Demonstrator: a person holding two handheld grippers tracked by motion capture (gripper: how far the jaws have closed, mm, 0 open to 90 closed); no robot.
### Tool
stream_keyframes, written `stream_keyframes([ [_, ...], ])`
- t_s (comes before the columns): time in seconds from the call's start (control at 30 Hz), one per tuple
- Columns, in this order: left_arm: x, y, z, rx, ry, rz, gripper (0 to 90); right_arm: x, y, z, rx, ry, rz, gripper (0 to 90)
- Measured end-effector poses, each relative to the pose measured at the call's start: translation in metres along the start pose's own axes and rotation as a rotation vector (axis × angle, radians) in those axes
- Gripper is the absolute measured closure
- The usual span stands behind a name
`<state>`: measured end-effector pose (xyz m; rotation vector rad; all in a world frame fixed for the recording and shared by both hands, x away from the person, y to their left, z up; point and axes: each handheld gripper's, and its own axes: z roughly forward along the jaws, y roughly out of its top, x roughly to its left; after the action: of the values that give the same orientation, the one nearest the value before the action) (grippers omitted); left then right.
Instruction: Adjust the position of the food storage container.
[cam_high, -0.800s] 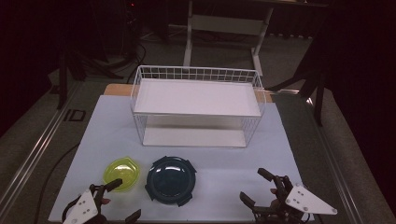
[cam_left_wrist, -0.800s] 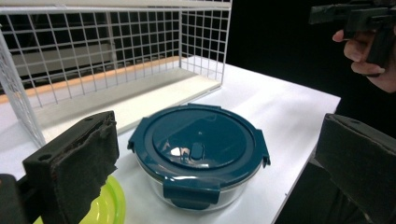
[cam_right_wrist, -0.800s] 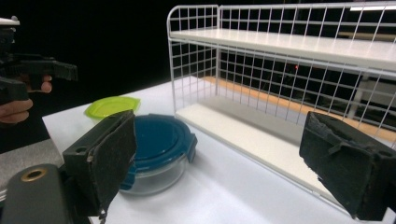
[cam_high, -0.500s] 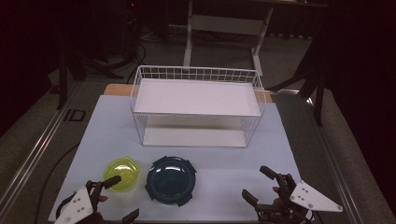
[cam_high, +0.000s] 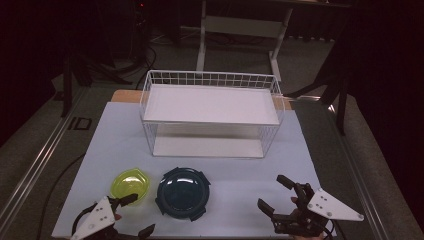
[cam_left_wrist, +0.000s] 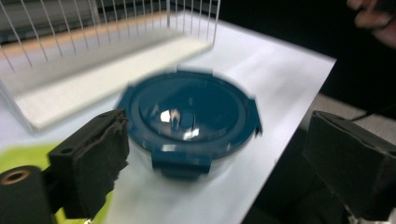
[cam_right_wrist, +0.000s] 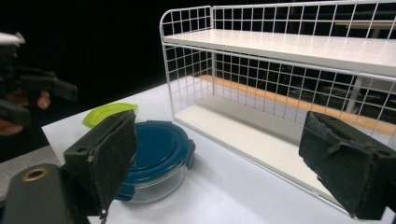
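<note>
My table (cam_high: 115, 145) was covered by a white sheet. On it stood a white wire rack (cam_high: 212, 117) at the far side. Nearer me lay a blue-lidded glass container (cam_high: 182, 194), with a yellow-green bowl (cam_high: 130, 183) just beside it on the left.

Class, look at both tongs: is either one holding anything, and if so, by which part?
Nothing is held. The left tongs and the right tongs both stand open, apart from the blue-lidded container and the yellow bowl.

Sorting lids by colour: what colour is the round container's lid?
Dark teal-blue lid on a clear container, best in the right gripper view.
</note>
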<state>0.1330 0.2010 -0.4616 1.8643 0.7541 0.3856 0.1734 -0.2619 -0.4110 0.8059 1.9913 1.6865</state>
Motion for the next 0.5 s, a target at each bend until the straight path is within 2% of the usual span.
stream_keyframes([
  [0.1, -0.003, -0.007, 0.008, 0.075, 0.025, 0.019, 20.7, 0.0, -0.002, 0.002, 0.006, 0.01, 0.007, 11.9],
  [0.13, -0.003, -0.008, 0.011, 0.1, 0.02, 0.018, 26.3, 0.0, -0.003, 0.002, 0.007, 0.013, 0.01, 11.9],
  [0.23, -0.003, -0.011, 0.016, 0.149, 0.029, 0.017, 50.0, 0.001, -0.004, 0.003, 0.004, 0.01, 0.001, 11.9],
  [0.33, -0.002, -0.014, 0.023, 0.207, 0.061, 0.046, 63.1, 0.001, -0.005, 0.003, 0.001, 0.012, 0.003, 11.9],
  [0.5, -0.004, -0.016, 0.035, 0.296, 0.111, 0.06, 77.9, 0.001, -0.007, 0.004, 0.008, 0.025, 0.007, 11.9],
])
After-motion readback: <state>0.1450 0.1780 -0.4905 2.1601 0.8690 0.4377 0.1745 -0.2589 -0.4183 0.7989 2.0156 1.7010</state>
